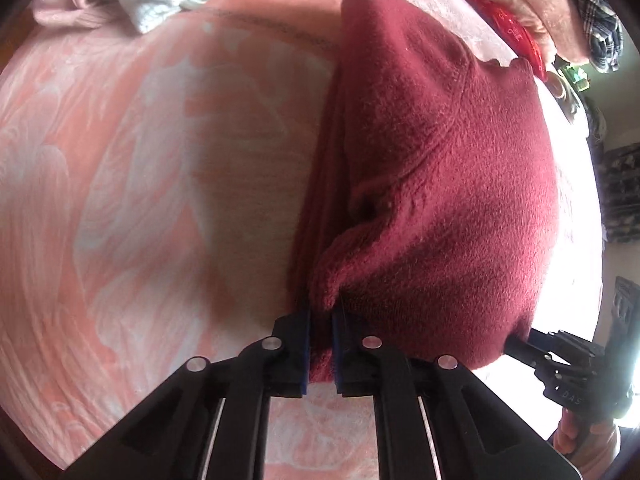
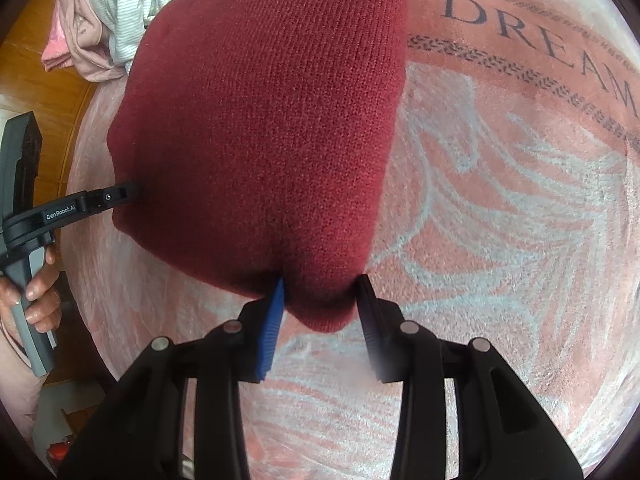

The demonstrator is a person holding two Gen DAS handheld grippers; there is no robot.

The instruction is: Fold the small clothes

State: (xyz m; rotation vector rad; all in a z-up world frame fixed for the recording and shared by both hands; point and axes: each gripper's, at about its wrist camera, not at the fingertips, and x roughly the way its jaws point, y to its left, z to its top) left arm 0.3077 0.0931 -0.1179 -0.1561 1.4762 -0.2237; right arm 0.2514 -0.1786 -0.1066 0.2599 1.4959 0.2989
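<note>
Left wrist view: a dark red knit garment [image 1: 440,168] lies on a pink patterned blanket [image 1: 120,180], filling the centre and right of the frame. The left gripper [image 1: 321,320], at bottom centre, is pinched narrow on a bunched edge of it. The right gripper [image 1: 516,340], at lower right, meets the garment's edge; its tips are hidden. Right wrist view: the right gripper [image 2: 322,300] clasps a thick corner at bottom centre. The garment's long axis runs from both grippers toward the top of the frame. How many layers are held cannot be told. Other clothes [image 2: 108,12] lie at upper left.
</note>
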